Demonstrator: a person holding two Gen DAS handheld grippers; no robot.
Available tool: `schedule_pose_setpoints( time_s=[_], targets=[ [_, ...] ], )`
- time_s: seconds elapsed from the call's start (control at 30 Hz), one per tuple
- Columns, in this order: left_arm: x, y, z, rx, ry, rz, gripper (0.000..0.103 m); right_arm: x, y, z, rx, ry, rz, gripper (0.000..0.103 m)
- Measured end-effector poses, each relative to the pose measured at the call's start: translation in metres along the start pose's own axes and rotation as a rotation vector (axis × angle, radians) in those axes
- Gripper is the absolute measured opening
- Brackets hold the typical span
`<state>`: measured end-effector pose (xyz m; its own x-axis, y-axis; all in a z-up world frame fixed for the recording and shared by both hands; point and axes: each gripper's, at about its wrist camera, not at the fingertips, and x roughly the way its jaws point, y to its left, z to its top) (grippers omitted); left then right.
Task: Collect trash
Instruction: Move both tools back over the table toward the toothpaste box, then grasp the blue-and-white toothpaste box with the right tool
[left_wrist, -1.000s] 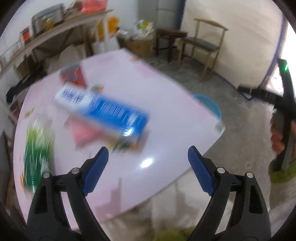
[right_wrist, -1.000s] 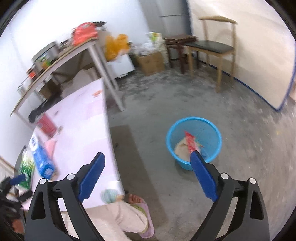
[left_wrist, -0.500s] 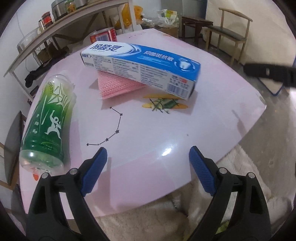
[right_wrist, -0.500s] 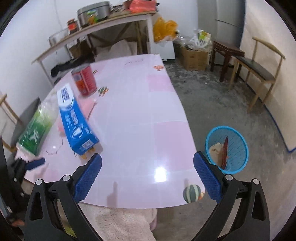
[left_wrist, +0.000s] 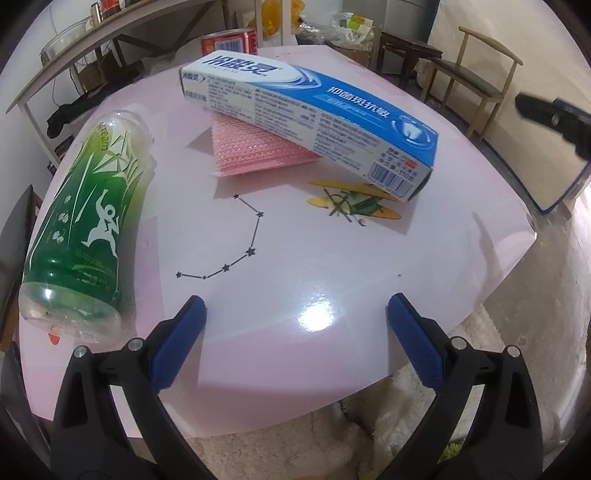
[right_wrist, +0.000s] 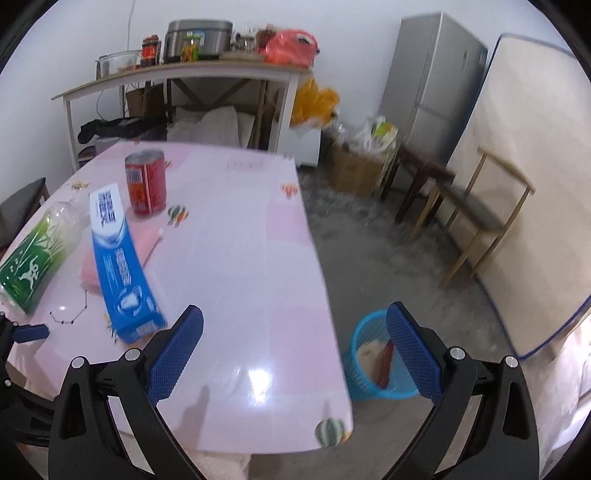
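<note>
My left gripper hangs over the pink table, jaws apart after just opening wider, nothing between them. The toothpaste box lies ahead, its long axis slanting from far left to near right, resting on a pink pouch. The green bottle lies left. My right gripper is also spread and empty, and has swung from the blue basket toward the table; the box looms closer than 1 second ago.

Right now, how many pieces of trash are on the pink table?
4: a green bottle lying at the left edge, a toothpaste box resting across a pink packet, and a red can standing behind them.
</note>
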<state>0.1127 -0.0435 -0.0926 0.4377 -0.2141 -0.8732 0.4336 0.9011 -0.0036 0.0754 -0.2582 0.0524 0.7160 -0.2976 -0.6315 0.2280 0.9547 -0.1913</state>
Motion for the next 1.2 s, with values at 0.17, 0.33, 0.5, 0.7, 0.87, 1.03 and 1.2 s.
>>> schedule_pose_setpoints(
  time_s=[0.17,0.33,0.5,0.7,0.87,1.03,1.2],
  targets=[
    [0.000,0.002,-0.001,-0.003,-0.008,0.002,0.096,-0.017,-0.006,0.018,0.021,-0.100,0.118,0.096],
    [-0.001,0.000,-0.005,-0.011,-0.023,0.012,0.096,-0.031,0.001,0.041,-0.024,-0.215,0.239,0.096],
    [0.000,-0.002,-0.006,-0.012,-0.040,0.012,0.096,-0.024,0.031,0.055,-0.087,-0.201,0.296,0.096],
    [-0.001,-0.006,-0.011,-0.011,-0.075,0.016,0.096,0.010,0.066,0.060,-0.130,-0.044,0.435,0.096],
    [-0.002,-0.008,-0.015,-0.015,-0.095,0.019,0.096,0.054,0.094,0.063,-0.158,0.126,0.543,0.096],
    [-0.002,-0.010,-0.018,-0.017,-0.108,0.021,0.096,0.091,0.127,0.061,-0.225,0.258,0.590,0.096],
    [-0.004,-0.012,-0.020,-0.024,-0.111,0.024,0.096,0.109,0.148,0.057,-0.266,0.321,0.556,0.082]
  ],
)
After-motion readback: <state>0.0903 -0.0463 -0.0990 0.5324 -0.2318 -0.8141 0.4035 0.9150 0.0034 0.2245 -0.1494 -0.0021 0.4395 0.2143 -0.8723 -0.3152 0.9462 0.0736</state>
